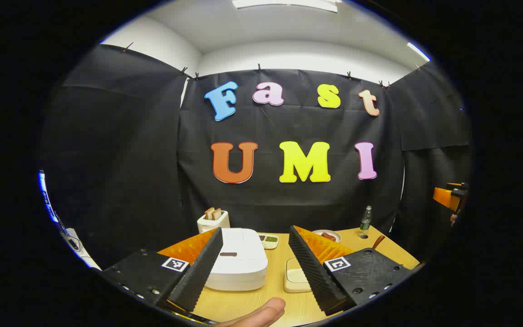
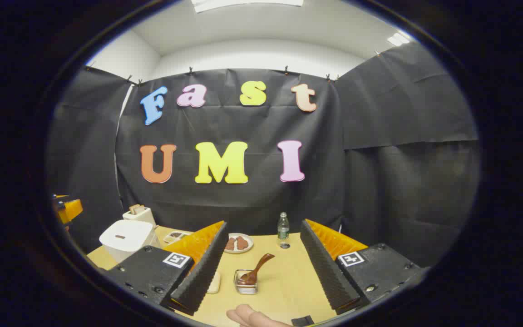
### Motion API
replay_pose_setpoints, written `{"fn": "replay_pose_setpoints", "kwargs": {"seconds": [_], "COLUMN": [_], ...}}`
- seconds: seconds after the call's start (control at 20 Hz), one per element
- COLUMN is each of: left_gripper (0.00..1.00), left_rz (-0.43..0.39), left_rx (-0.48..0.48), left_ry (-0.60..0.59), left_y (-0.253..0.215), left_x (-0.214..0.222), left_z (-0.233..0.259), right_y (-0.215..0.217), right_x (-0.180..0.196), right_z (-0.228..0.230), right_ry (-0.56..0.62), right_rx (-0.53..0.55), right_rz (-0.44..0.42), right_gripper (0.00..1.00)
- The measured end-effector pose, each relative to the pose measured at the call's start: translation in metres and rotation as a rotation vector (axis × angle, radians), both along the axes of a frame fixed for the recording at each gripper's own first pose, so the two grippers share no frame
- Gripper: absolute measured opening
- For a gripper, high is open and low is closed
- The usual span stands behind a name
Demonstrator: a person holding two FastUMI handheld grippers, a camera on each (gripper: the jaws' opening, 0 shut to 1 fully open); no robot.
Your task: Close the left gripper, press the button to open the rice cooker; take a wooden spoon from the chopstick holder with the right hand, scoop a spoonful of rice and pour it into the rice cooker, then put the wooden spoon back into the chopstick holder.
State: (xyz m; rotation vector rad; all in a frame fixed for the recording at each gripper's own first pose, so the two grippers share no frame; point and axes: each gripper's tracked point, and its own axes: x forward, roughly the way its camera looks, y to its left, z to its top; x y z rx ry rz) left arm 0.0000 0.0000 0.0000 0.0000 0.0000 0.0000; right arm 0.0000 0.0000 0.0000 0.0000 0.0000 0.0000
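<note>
1. The surface (image 1: 284,268), a pale wooden top, carries everything. The items lie spread apart, which likely leaves each hand-held gripper room to work.

2. The rice cooker (image 1: 239,259), white and boxy, sits on the left with its lid down. It lies straight ahead of the left hand-held gripper (image 1: 254,265), a sensible line-up for pressing its button, I judge.

3. The left hand-held gripper has its fingers spread wide and holds nothing. The task asks for it to be pressed together before the press, so that step looks not yet done.

4. The right hand-held gripper (image 2: 261,268) is also spread wide and empty, raised above the near edge.

5. The rice tray (image 1: 297,275), shallow and pale, lies just right of the cooker, a short carry for a spoonful.

6. The chopstick holder (image 2: 245,281), a small wire basket, sits between the right gripper's fingers in the right gripper view.

7. The wooden spoon (image 2: 257,269) stands in the holder, its handle tilted up to the right, offering an easy grip.
</note>
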Motion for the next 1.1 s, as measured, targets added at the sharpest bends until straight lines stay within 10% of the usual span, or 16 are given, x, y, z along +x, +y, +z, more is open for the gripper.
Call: {"fn": "replay_pose_setpoints", "kwargs": {"seconds": [1.1], "left_gripper": [0.83], "left_rz": [-0.044], "left_rx": [-0.004], "left_ry": [0.023], "left_y": [0.01], "left_x": [0.018], "left_z": [-0.001], "right_y": [-0.012], "right_x": [0.016], "right_z": [-0.018], "right_ry": [0.036], "right_rx": [0.038], "right_rz": [0.005], "right_gripper": [1.0]}}
